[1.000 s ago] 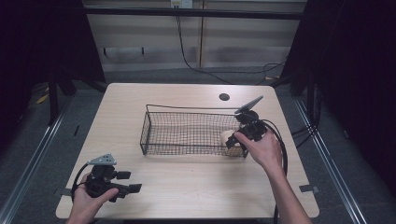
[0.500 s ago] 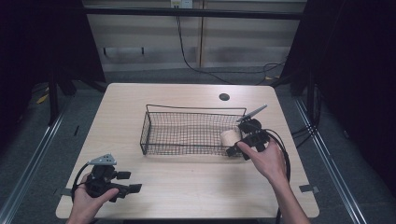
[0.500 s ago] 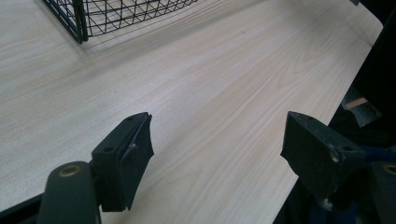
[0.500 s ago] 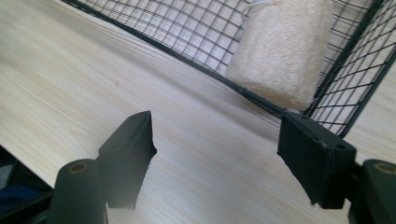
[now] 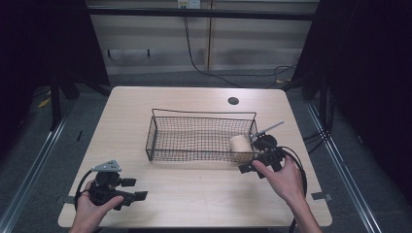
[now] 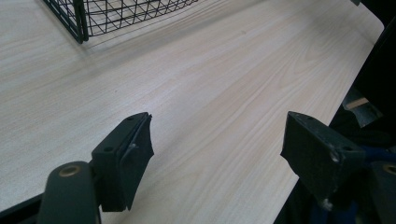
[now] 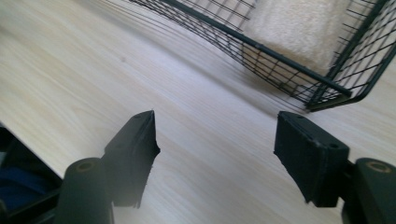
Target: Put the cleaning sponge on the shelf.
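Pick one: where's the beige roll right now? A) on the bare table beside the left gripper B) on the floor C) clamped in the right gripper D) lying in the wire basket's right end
D: the beige roll lies inside the wire basket at its right end, while the right gripper is open with nothing between its jaws.

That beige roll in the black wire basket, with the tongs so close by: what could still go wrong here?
Possibly two things. The beige fuzzy roll lies in the end corner of the black wire basket, and the open right tongs sit just outside that corner; a stray nudge might shift the basket. The right tongs' black cable loops near the table edge and could snag.
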The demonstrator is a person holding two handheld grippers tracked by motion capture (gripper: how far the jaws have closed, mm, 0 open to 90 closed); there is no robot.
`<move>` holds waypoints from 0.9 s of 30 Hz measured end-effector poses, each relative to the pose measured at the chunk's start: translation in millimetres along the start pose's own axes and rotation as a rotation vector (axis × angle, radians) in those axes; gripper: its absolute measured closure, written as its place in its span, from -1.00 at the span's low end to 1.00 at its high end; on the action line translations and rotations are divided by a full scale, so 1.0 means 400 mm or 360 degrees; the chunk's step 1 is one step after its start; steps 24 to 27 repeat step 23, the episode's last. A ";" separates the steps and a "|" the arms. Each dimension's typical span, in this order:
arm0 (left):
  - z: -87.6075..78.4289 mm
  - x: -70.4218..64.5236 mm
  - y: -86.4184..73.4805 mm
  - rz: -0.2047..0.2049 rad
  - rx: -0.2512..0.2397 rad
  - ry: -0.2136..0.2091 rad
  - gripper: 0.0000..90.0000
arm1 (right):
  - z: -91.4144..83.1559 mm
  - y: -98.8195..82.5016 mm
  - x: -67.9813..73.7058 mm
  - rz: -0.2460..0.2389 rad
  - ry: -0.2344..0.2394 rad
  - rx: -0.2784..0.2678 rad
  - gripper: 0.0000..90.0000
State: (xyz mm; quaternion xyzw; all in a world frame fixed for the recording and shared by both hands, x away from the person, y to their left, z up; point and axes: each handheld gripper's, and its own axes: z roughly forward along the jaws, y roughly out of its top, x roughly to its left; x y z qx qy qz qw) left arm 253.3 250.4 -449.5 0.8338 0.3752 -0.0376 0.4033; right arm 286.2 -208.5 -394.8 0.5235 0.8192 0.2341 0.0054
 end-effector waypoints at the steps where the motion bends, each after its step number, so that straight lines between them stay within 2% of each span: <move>1: 0.000 -0.001 0.000 -0.0004 -0.0002 0.0000 -0.47 | 0.002 -0.013 -0.001 0.0000 -0.0021 -0.0010 -0.32; 5: -0.001 0.000 -0.001 -0.0007 -0.0009 -0.0005 -0.47 | 0.010 -0.035 -0.004 0.0010 -0.0018 -0.0019 -0.31; 9: 0.001 0.000 0.000 -0.0002 -0.0003 -0.0002 -0.47 | 0.011 -0.061 -0.004 -0.0001 -0.0034 -0.0061 -0.32; 17: 0.002 0.001 0.000 -0.0004 0.0004 -0.0003 -0.47 | 0.029 -0.117 -0.006 0.0018 -0.0011 -0.0137 -0.32; 20: 0.001 0.000 -0.002 -0.0010 -0.0010 0.0001 -0.47 | 0.036 -0.127 -0.014 0.0040 0.0012 -0.0146 -0.34; 23: -0.001 -0.001 -0.001 -0.0007 -0.0014 -0.0004 -0.47 | 0.043 -0.145 -0.028 0.0043 -0.0023 -0.0175 -0.34; 27: -0.001 -0.001 -0.001 -0.0007 -0.0014 -0.0004 -0.47 | 0.043 -0.145 -0.028 0.0043 -0.0023 -0.0175 -0.34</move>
